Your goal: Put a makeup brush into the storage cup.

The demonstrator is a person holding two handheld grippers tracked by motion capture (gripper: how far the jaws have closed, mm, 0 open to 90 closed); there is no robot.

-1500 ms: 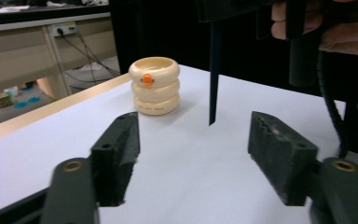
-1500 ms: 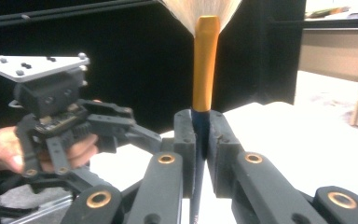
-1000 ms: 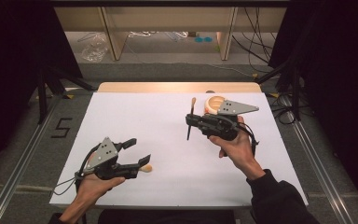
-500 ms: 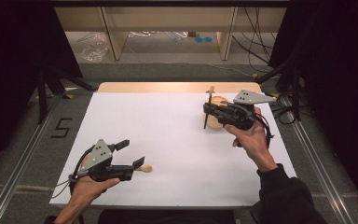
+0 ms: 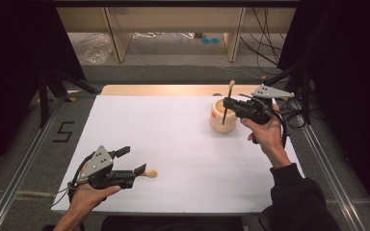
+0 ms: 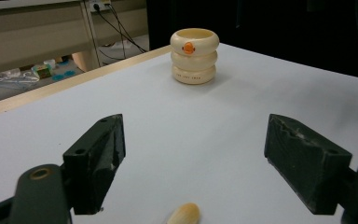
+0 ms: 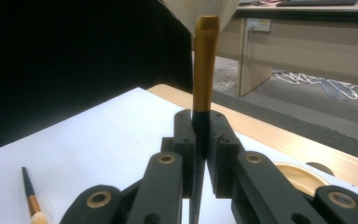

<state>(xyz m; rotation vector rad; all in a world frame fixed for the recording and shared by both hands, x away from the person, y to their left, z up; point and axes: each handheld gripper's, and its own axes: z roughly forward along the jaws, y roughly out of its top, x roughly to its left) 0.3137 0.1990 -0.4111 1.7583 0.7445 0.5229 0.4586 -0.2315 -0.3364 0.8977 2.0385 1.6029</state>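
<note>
A cream ringed holder (image 5: 223,120) (image 6: 195,56) stands at the table's far right. My right gripper (image 5: 228,102) (image 7: 204,122) is shut on a brush (image 5: 231,88) (image 7: 205,65), holding it upright, with the lower end over the holder's mouth. At the near left, my left gripper (image 5: 133,160) (image 6: 196,128) stands open; its jaws have just been opening. A second brush (image 5: 149,173) (image 6: 184,216) lies on the table, its pale end between and just past those jaws, with neither pad pressing it. The right gripper view shows this brush (image 7: 30,200) far off.
A white sheet (image 5: 183,144) covers the table, with a wooden strip (image 5: 164,89) along its far edge. Beyond it are shelf legs, cables and a plastic bag (image 5: 96,48) on the floor. Metal rails (image 5: 24,163) run along both sides of the table.
The right hand has carried the upright brush rightwards and away, from mid-table to the holder. The left hand has pulled back slightly with its jaws wider, leaving the second brush on the table.
</note>
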